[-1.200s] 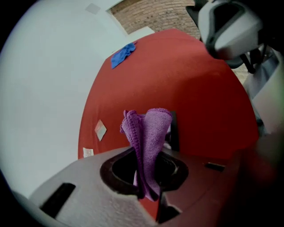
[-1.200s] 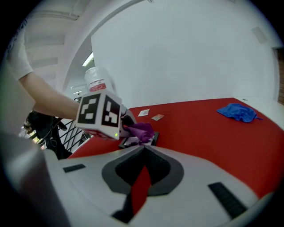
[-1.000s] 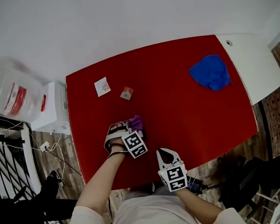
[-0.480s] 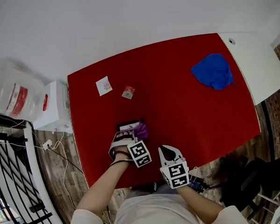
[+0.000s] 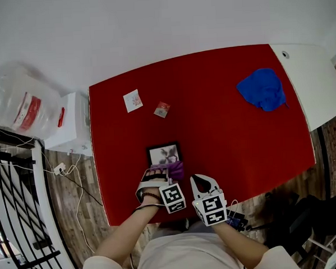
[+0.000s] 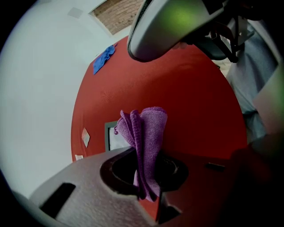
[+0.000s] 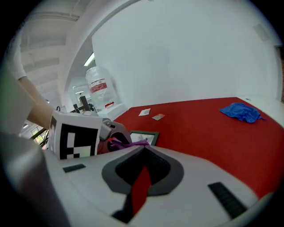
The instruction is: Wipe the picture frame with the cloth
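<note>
As the left gripper (image 5: 160, 175) draws back to lower centre, fingers clamped on the purple cloth (image 5: 171, 171), the picture frame (image 5: 164, 154) lies uncovered on the red desk (image 5: 229, 122), one pass seemingly done; the right gripper (image 5: 201, 183) waits, fingers closed, empty.

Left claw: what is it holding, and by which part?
The left claw grips the purple cloth by one bunched end; its folds stick out past the jaws.
</note>
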`<state>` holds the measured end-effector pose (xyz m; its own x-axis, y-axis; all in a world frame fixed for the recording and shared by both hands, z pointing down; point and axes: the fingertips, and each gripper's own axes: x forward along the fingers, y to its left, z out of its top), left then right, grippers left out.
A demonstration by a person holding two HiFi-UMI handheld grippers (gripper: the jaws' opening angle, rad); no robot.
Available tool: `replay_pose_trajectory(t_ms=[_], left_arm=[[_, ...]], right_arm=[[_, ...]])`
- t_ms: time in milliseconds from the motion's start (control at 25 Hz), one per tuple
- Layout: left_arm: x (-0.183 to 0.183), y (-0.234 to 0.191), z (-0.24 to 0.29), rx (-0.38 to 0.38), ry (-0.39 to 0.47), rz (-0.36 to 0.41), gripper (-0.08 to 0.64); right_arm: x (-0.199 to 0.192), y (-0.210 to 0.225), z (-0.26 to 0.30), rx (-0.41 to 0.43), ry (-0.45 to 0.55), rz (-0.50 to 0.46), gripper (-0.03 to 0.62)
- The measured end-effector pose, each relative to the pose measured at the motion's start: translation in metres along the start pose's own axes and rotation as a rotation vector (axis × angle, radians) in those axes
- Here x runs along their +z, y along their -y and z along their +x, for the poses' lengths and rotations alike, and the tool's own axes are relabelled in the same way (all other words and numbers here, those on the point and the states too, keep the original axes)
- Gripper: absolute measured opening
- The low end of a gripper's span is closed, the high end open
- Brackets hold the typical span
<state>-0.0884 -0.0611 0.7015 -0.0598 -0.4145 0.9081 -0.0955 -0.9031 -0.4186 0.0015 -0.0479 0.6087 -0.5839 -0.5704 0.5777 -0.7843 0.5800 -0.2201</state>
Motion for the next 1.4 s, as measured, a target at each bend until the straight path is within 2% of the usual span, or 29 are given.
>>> replay_pose_trajectory(t_ms=[80, 160, 240, 320, 400, 520, 600, 680, 760, 920, 1120, 1400], left_arm=[[-0.001, -0.003, 0.0, 0.016, 0.007, -0.012, 0.061], [-0.003, -0.008, -0.005, 0.031, 0.039, -0.081, 0.061], [-0.002, -0.009, -0.02, 0.019, 0.13, -0.256, 0.061], [-0.002, -0.011, -0.046, 0.011, 0.246, -0.485, 0.061], [-0.007, -0.009, -0.074, 0.036, 0.346, -0.659, 0.061], [-0.016, -0.002, -0.122, 0.101, 0.484, -0.837, 0.061], [-0.023, 0.002, -0.151, 0.119, 0.569, -0.984, 0.061], [-0.035, 0.001, -0.174, 0.144, 0.622, -1.115, 0.061], [-0.045, 0.0, -0.187, 0.183, 0.65, -1.199, 0.061], [-0.05, 0.007, -0.192, 0.242, 0.669, -1.244, 0.061], [-0.045, 0.014, -0.196, 0.237, 0.676, -1.203, 0.061], [-0.05, 0.014, -0.202, 0.238, 0.689, -1.208, 0.061]], right_arm=[[-0.001, 0.0, -0.002, -0.005, -0.002, -0.004, 0.004], [-0.001, -0.001, -0.005, -0.012, -0.001, -0.008, 0.005], [0.0, -0.002, -0.011, -0.014, 0.003, -0.019, 0.005], [0.002, -0.004, -0.019, -0.015, 0.005, -0.028, 0.005], [0.005, -0.008, -0.027, -0.015, 0.006, -0.027, 0.005], [0.016, -0.02, -0.041, 0.002, 0.023, -0.011, 0.005], [0.025, -0.03, -0.051, 0.022, 0.043, 0.005, 0.004], [0.032, -0.041, -0.059, 0.037, 0.06, 0.011, 0.004], [0.035, -0.049, -0.063, 0.043, 0.068, -0.001, 0.003], [0.034, -0.063, -0.061, 0.037, 0.05, -0.045, 0.003], [0.037, -0.071, -0.062, 0.006, 0.052, -0.085, 0.003], [0.044, -0.078, -0.063, -0.008, 0.069, -0.101, 0.003]])
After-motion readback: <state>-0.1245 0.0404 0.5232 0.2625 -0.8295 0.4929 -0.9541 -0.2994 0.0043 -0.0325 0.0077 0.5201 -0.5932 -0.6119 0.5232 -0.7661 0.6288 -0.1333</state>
